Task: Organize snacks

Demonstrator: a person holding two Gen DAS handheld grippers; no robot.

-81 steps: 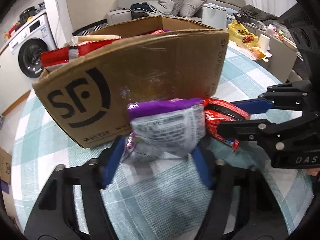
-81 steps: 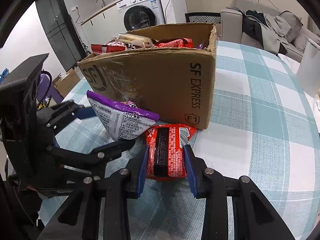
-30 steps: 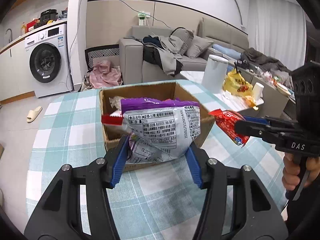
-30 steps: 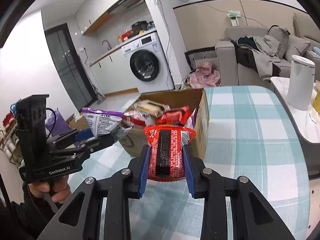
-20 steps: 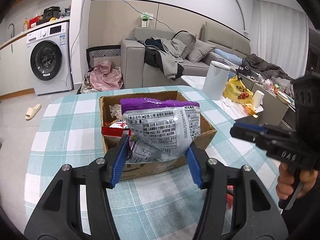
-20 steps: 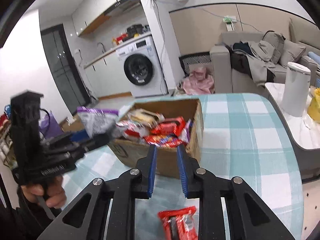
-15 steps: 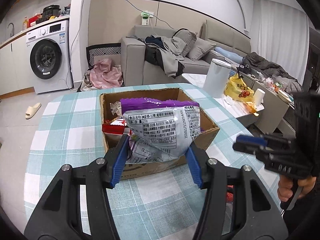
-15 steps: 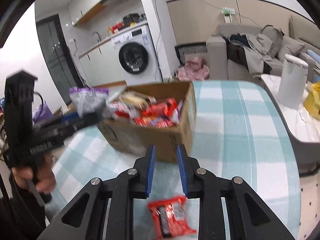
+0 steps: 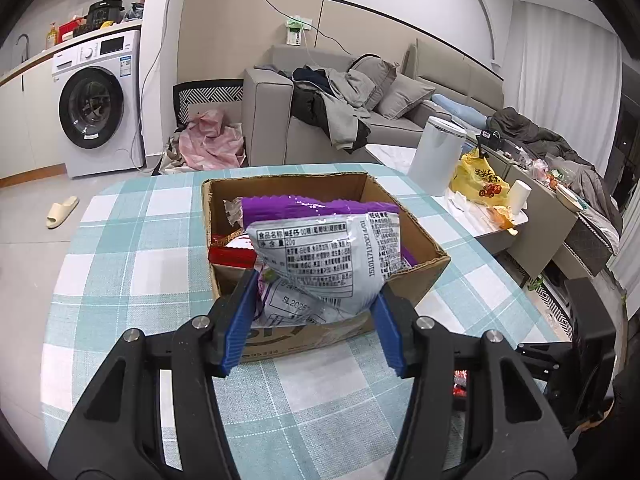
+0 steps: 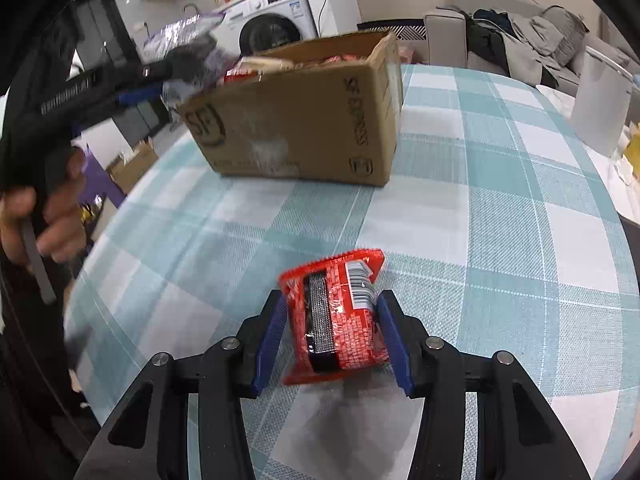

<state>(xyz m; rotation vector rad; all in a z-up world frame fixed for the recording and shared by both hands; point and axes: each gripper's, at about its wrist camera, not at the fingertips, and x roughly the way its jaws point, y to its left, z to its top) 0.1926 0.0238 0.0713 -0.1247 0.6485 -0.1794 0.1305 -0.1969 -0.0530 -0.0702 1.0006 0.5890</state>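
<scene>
My left gripper [image 9: 316,300] is shut on a purple and silver snack bag [image 9: 324,252] and holds it in the air in front of the open cardboard box [image 9: 424,264], which holds several snack packs. In the right wrist view the same box [image 10: 304,120] stands at the far side of the table. My right gripper [image 10: 332,328] is open, its jaws on either side of a red snack pack [image 10: 336,320] that lies on the checked tablecloth [image 10: 480,240]. Whether the pads touch the pack I cannot tell. The left gripper with the purple bag [image 10: 180,36] shows blurred at upper left.
The round table carries a teal and white checked cloth [image 9: 140,264]. A white canister [image 9: 438,156] and a side table with a yellow bag [image 9: 480,180] stand to the right. A sofa and a washing machine [image 9: 96,108] lie beyond.
The red pack dropped out of my right gripper onto the table; the right gripper has come down and opened around it. The left gripper holds the purple bag near the box, barely moved.
</scene>
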